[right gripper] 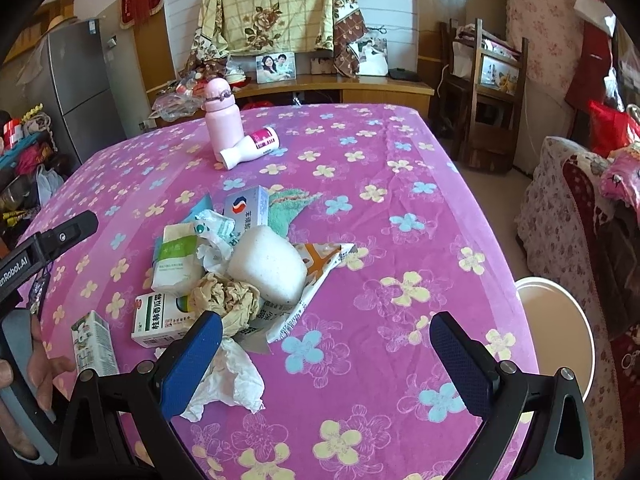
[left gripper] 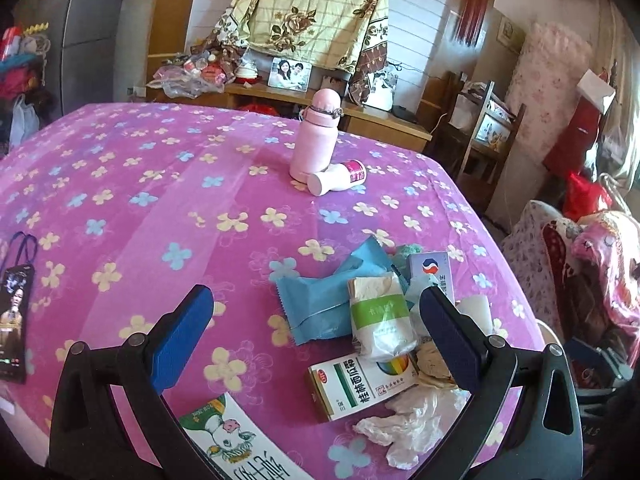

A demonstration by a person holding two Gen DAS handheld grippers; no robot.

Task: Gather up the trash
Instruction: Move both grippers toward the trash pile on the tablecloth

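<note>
A pile of trash lies on the pink flowered tablecloth (left gripper: 120,208). It holds a blue wrapper (left gripper: 320,300), a tissue pack (left gripper: 380,320), a green-and-white medicine box (left gripper: 360,384), a crumpled plastic glove (left gripper: 404,428) and a blue-logo box (left gripper: 434,268). In the right wrist view the pile shows a white foam block (right gripper: 266,268), crumpled brown paper (right gripper: 226,298), white tissue (right gripper: 228,380) and an orange wrapper (right gripper: 320,268). My left gripper (left gripper: 316,320) is open over the pile. My right gripper (right gripper: 326,354) is open, just right of the pile.
A pink flask (left gripper: 316,136) stands at the far side with a small white bottle (left gripper: 338,178) lying against it. A milk carton (right gripper: 94,344) lies at the near left. A white bin (right gripper: 556,320) stands beside the table's right edge. A phone (left gripper: 14,320) lies left.
</note>
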